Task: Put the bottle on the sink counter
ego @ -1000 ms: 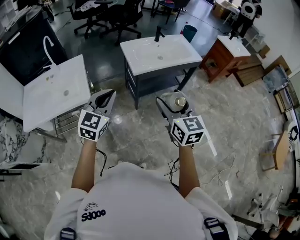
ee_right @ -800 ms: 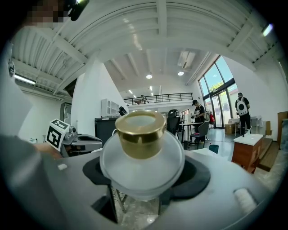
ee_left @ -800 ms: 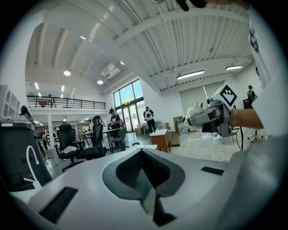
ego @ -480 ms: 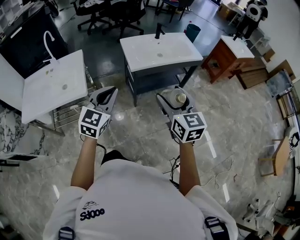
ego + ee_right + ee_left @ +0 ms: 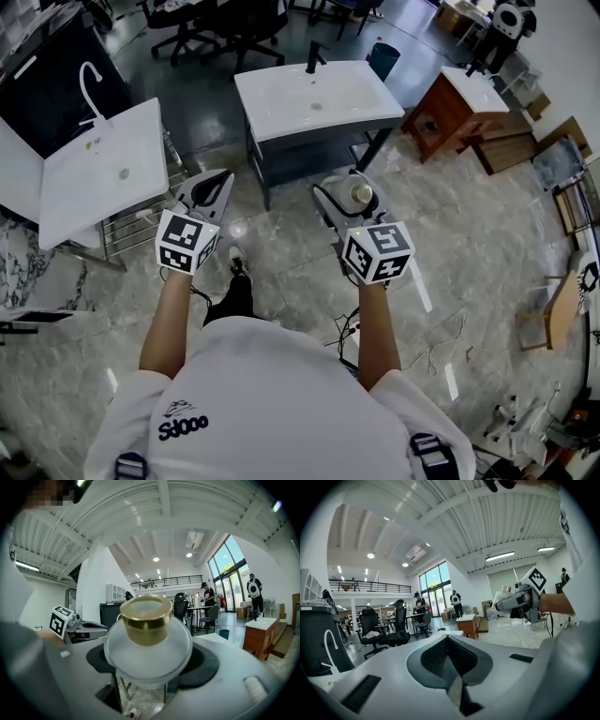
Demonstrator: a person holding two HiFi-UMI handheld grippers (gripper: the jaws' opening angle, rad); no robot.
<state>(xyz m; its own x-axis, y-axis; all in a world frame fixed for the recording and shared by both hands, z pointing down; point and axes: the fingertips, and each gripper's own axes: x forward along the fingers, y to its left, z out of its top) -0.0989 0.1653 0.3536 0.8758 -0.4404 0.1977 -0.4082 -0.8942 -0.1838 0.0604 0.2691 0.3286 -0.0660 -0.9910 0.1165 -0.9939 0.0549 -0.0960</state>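
Right gripper (image 5: 352,194) clamps frosted, gold-capped bottle (image 5: 147,639) | left gripper (image 5: 215,187) closed, empty | white sink counter (image 5: 361,94) ahead, probably the target | placement pending

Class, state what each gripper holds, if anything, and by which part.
Right gripper clamps the bottle by its frosted body, below the gold cap. Left gripper: shut, empty.

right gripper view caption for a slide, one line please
Right gripper, jaws shut on a frosted bottle with a gold cap.
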